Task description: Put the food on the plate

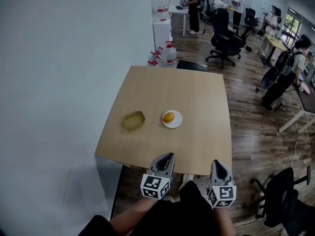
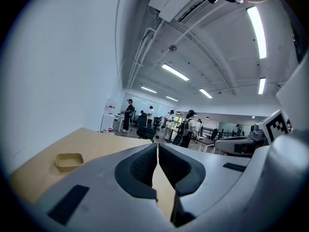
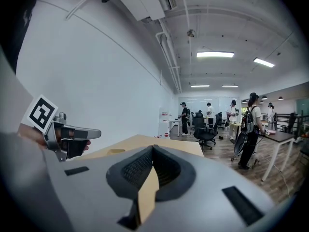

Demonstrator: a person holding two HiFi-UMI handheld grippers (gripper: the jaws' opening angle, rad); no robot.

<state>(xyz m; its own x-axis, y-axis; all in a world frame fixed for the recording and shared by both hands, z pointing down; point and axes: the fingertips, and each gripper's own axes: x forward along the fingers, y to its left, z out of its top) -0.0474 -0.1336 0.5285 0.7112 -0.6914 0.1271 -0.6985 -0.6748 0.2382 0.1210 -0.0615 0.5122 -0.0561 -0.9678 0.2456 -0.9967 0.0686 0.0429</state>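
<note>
A round yellow-orange piece of food [image 1: 169,117] lies on a small white plate [image 1: 176,123] near the middle of the wooden table [image 1: 197,97]. To its left stands an empty tan tray [image 1: 133,120], also seen in the left gripper view [image 2: 69,161]. Both grippers hover at the table's near edge, short of the plate. My left gripper [image 1: 170,155] [image 2: 158,145] is shut with nothing between its jaws. My right gripper [image 1: 216,162] [image 3: 153,147] is also shut and empty. The plate and food are hidden in both gripper views.
A white wall runs along the left. Water bottles [image 1: 169,53] stand beyond the table's far edge. Office chairs [image 1: 224,38] and several people fill the room behind; a black chair [image 1: 285,195] sits at the lower right.
</note>
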